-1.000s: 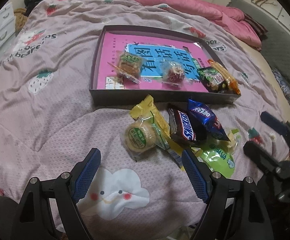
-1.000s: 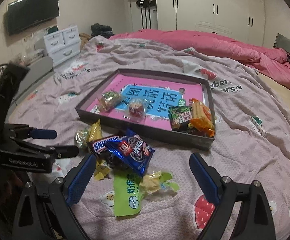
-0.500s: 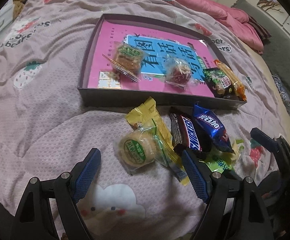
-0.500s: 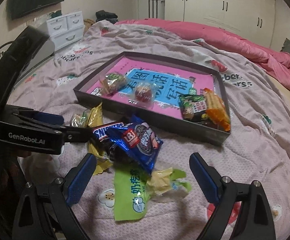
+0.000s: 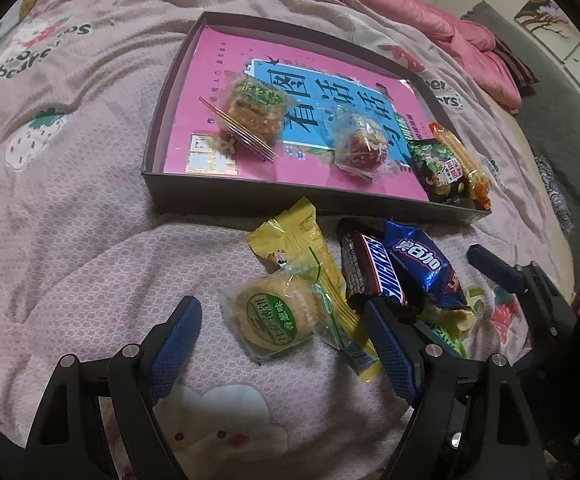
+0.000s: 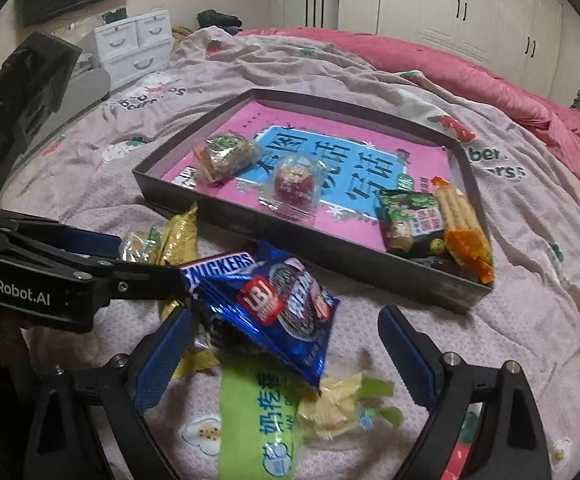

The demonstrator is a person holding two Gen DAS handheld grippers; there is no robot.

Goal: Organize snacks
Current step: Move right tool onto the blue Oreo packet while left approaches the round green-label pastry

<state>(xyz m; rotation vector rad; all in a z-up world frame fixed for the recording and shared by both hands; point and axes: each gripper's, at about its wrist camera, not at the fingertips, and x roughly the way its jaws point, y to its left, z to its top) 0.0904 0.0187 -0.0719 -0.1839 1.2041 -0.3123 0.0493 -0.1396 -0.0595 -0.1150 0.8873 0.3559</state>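
Both sets of jaws stand wide open and hold nothing: the left gripper (image 5: 277, 328) brackets the round biscuit, the right gripper (image 6: 285, 344) brackets the blue packet.

The bed (image 5: 69, 208), soft and rumpled, carries everything, so a pressing grip will likely sink into the quilt; better to close level and lift cleanly. The tray (image 5: 157, 152) lies at the far side of the loose pile with four snacks already in it and bare room across its middle and far half.

The loose pile sits just near of the tray wall. The green packet (image 6: 249, 412) lies nearest, partly under the blue packet (image 6: 285, 308), which overlaps the Snickers (image 6: 221, 266). The yellow packet (image 5: 290, 236) lies left of those, and the biscuit (image 5: 273, 316) rests on its near end.

I judge the biscuit the left gripper's pick: close across its round sides, avoiding the yellow wrapper beneath, whose slick film may drag along. The right fingertip is touching the Snickers, so ease left first.
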